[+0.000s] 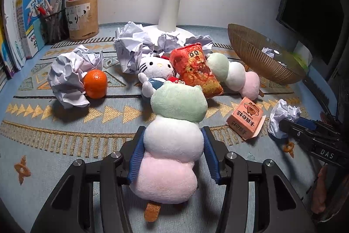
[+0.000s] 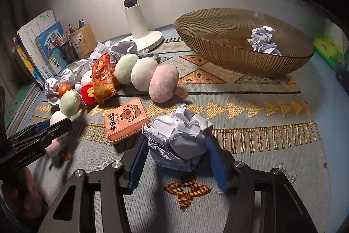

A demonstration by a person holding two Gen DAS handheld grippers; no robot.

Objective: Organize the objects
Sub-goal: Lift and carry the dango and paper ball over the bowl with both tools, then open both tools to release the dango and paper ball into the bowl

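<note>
My left gripper (image 1: 173, 151) is shut on a dango plush (image 1: 172, 145) of green, white and pink balls, its blue pads pressing the white middle ball; the plush also shows in the right wrist view (image 2: 65, 106). My right gripper (image 2: 177, 152) is shut on a crumpled paper ball (image 2: 180, 134), which also shows in the left wrist view (image 1: 281, 119). A brown ribbed bowl (image 2: 218, 54) at the back right holds one paper ball (image 2: 262, 40). A pink card box (image 2: 125, 121) lies between the grippers.
A second dango plush (image 2: 144, 73), an orange snack-bag plush (image 2: 102, 78), a Hello Kitty plush (image 1: 156, 68), a tangerine (image 1: 95, 84) and several paper balls (image 1: 69, 78) lie on the patterned mat (image 2: 250, 123). A white lamp base (image 2: 139, 36), pen holders (image 1: 81, 16) and books (image 1: 32, 21) stand behind.
</note>
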